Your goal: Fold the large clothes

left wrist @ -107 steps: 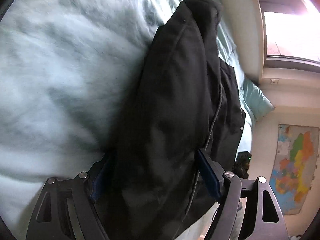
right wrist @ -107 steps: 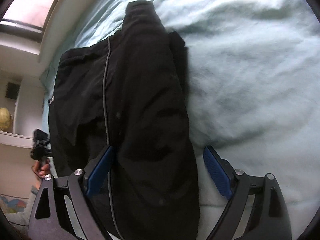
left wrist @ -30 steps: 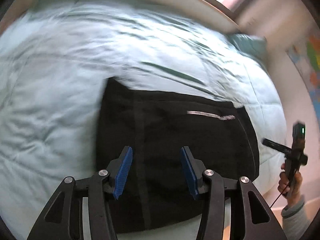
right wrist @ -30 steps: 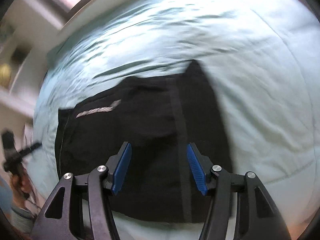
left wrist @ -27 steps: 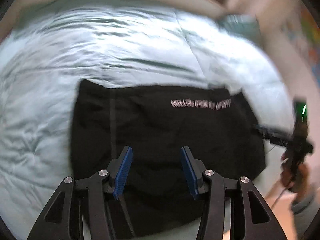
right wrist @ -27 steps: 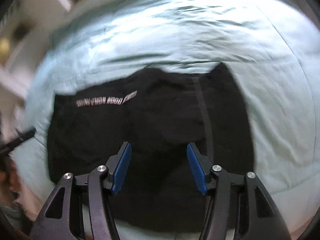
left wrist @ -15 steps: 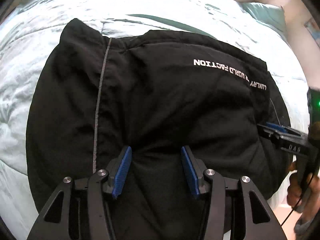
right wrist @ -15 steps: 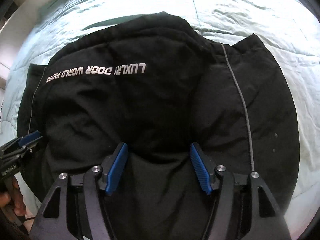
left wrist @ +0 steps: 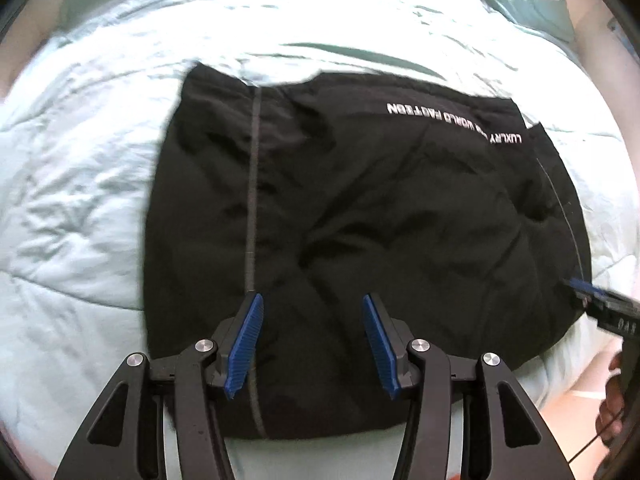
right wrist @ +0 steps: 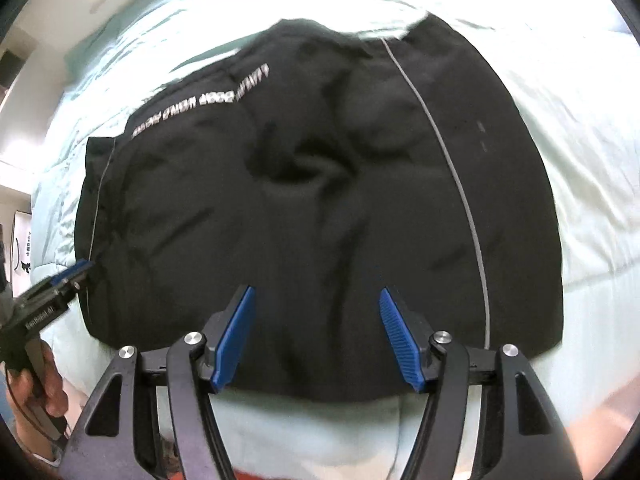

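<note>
A black jacket (left wrist: 360,208) lies folded into a broad rectangle on a pale green duvet (left wrist: 80,184), with white lettering (left wrist: 452,120) near its far edge and a thin grey piping line (left wrist: 253,184) down its left part. It also shows in the right wrist view (right wrist: 312,208). My left gripper (left wrist: 312,320) is open and empty, held just above the jacket's near half. My right gripper (right wrist: 316,316) is open and empty above the jacket's near edge. The other gripper shows at the frame side in each view (left wrist: 600,308) (right wrist: 52,292).
The duvet (right wrist: 592,152) covers the whole bed around the jacket. A green pillow (left wrist: 532,8) lies at the far right corner. The bed's near edge (right wrist: 320,440) runs just below the jacket. Walls and shelves show at the far left of the right wrist view.
Both grippers let go of the jacket earlier and drew back. In the last half second both lifted slightly away from the cloth; the jacket stays flat on the bed.
</note>
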A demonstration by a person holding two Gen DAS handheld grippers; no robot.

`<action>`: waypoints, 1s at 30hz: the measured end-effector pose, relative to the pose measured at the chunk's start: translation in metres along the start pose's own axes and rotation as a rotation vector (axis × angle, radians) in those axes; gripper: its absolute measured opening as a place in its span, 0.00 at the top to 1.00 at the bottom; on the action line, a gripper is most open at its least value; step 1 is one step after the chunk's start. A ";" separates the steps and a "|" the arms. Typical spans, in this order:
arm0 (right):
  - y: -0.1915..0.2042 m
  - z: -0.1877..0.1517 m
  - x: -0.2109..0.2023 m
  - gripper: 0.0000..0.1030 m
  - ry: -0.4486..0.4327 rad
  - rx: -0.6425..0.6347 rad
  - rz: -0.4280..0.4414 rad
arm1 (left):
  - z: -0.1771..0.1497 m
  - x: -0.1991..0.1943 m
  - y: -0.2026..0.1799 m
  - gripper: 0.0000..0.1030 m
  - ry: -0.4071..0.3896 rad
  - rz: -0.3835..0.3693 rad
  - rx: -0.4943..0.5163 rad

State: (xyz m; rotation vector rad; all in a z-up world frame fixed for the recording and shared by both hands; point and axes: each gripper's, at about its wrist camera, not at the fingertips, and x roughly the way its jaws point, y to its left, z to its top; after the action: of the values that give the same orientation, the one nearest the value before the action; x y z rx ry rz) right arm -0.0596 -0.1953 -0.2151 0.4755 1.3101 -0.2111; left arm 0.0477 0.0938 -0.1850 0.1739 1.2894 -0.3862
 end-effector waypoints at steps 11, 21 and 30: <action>0.020 0.006 -0.072 0.35 -0.105 0.043 -0.110 | 0.020 -0.152 -0.023 0.48 -0.346 0.182 0.006; 0.093 0.018 -0.156 0.34 -0.260 -0.017 -0.110 | 0.032 -0.238 -0.063 0.48 -0.432 0.175 0.077; 0.124 0.015 -0.204 0.33 -0.335 -0.074 -0.112 | 0.028 -0.265 -0.077 0.48 -0.459 0.162 0.069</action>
State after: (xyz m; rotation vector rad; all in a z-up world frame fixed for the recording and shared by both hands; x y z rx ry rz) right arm -0.0474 -0.1155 0.0105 0.2885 1.0127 -0.3201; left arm -0.0153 0.0614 0.0831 0.2313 0.8047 -0.3086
